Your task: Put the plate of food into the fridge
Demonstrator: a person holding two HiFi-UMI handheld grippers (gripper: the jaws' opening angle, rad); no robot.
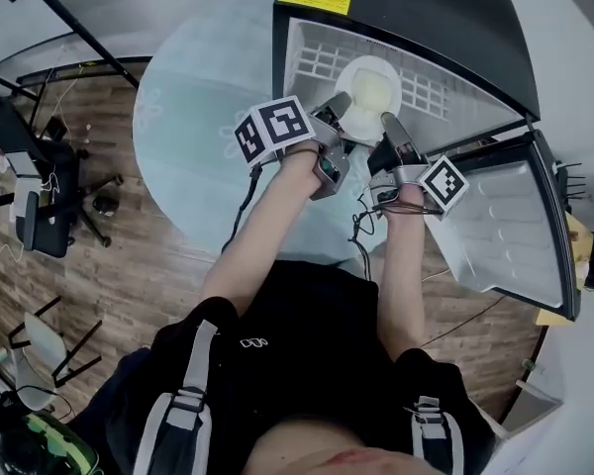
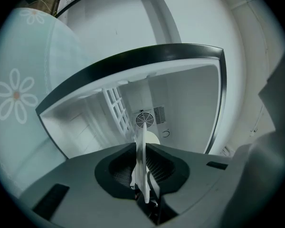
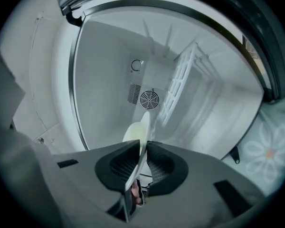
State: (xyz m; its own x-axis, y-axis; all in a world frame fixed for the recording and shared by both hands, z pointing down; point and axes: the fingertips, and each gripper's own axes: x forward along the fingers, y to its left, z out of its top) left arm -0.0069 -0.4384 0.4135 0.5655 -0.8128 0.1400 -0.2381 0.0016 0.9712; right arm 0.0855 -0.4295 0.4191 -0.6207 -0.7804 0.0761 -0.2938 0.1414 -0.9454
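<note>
A white plate (image 1: 371, 92) with pale food on it hangs at the mouth of the open fridge (image 1: 317, 57), held from both sides. My left gripper (image 1: 339, 115) is shut on its left rim and my right gripper (image 1: 386, 132) on its right rim. In the left gripper view the plate (image 2: 141, 146) stands edge-on between the dark pads of the left gripper (image 2: 142, 151), in front of the fridge's white inside (image 2: 185, 99). In the right gripper view the plate rim (image 3: 141, 127) runs between the pads of the right gripper (image 3: 143, 148), with the round fan grille (image 3: 148, 99) behind it.
The fridge door (image 1: 515, 226) stands swung open to the right. A round glass table (image 1: 198, 117) with flower prints lies left of the fridge. White wire shelving (image 3: 180, 84) lines the fridge's side wall. A chair (image 1: 40, 206) and stands are on the wooden floor at far left.
</note>
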